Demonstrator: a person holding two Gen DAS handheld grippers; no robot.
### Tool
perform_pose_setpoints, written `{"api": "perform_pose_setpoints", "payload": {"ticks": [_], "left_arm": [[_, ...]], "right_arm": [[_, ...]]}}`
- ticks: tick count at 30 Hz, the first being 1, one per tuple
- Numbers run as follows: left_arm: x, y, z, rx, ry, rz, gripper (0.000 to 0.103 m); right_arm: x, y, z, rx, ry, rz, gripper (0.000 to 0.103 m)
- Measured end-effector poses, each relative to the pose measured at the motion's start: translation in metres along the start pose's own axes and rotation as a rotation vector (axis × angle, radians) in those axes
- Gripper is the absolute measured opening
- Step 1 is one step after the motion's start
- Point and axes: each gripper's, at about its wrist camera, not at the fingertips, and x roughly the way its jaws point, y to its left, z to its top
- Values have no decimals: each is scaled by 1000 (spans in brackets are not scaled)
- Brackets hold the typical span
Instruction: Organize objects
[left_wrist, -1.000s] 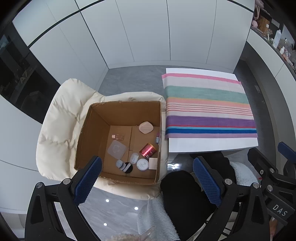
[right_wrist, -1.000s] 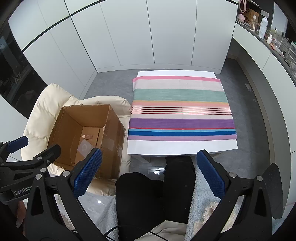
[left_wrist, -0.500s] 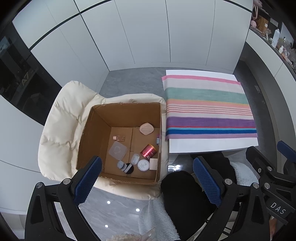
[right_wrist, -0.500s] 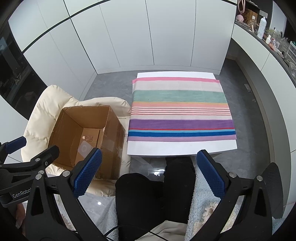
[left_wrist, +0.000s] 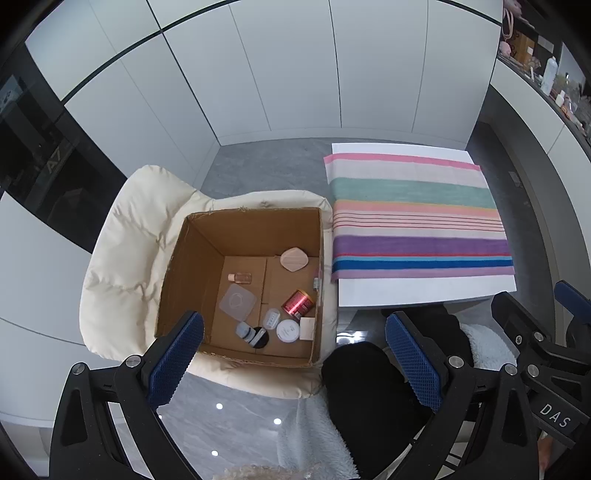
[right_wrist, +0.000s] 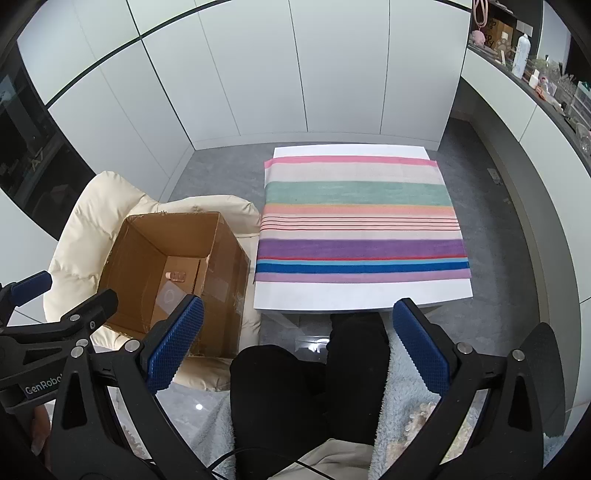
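Both tongs gape wide, empty — left tongs (left_wrist: 293, 360) marked "GenRobo", right tongs (right_wrist: 297, 347) "DAS" — above the cardboard box (left_wrist: 192, 273).

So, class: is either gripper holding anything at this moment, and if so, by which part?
Nothing is held. The left gripper and the right gripper are both open and empty, above the cardboard box of small items.
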Motion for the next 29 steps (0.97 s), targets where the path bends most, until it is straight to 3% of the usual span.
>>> {"api": "perform_pose_setpoints", "payload": {"ticks": [29], "left_arm": [[1,1,1,4,1,1,100]], "right_arm": [[-2,-4,-1,5,-1,-1,103]]}}
